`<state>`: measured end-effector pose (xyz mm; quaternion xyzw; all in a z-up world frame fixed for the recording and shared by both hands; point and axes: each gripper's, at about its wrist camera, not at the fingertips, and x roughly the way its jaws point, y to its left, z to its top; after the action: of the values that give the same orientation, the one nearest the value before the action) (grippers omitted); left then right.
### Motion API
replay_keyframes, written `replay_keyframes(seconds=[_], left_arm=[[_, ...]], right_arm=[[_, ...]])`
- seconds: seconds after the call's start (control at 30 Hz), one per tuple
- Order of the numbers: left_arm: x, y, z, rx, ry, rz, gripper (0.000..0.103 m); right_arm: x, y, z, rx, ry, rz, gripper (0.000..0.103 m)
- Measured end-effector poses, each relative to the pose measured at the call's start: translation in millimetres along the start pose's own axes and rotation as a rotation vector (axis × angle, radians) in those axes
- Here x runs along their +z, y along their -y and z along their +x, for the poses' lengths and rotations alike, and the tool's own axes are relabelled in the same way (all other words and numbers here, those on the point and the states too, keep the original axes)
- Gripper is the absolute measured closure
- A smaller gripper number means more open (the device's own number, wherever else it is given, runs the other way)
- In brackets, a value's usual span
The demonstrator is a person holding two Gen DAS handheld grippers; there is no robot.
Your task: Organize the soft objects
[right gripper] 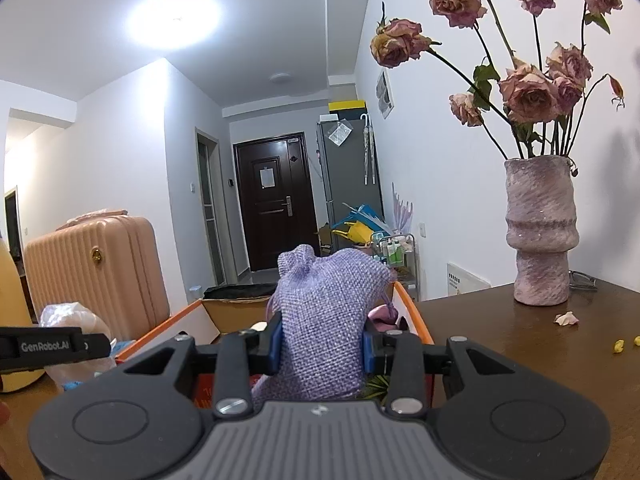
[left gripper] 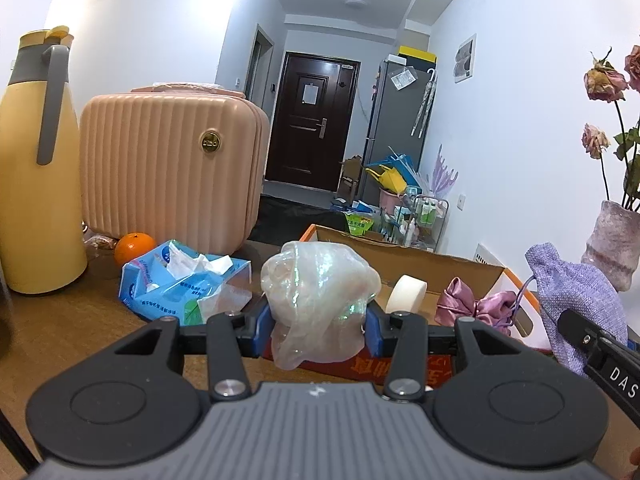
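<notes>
My left gripper (left gripper: 318,330) is shut on a translucent iridescent pouch (left gripper: 320,280), which bulges up above the blue pads. It hangs just in front of an open cardboard box (left gripper: 460,264) with an orange rim. Inside the box lie a pink satin pouch (left gripper: 476,306) and a white tape roll (left gripper: 406,294). My right gripper (right gripper: 320,346) is shut on a lilac woven drawstring bag (right gripper: 326,312), held over the near end of the same box (right gripper: 416,316). In the left wrist view the lilac bag (left gripper: 576,296) shows at the right. The iridescent pouch (right gripper: 76,320) appears at the left in the right wrist view.
On the brown table stand a yellow jug (left gripper: 36,168), a pink ribbed case (left gripper: 168,168), an orange (left gripper: 134,246) and a blue tissue pack (left gripper: 184,280) on the left. A pink vase (right gripper: 542,236) of dried roses stands at the right, with petals (right gripper: 566,318) near it.
</notes>
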<state>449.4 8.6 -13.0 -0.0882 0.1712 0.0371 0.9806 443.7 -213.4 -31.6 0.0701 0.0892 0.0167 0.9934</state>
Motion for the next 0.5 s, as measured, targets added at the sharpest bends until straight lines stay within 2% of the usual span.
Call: replay_keyframes(seconds=[0.5], left_arm=[[10, 9, 28, -0.010, 0.010, 0.003, 0.057]], right_arm=[[5, -7, 32, 0.008, -0.001, 0.008, 0.068]])
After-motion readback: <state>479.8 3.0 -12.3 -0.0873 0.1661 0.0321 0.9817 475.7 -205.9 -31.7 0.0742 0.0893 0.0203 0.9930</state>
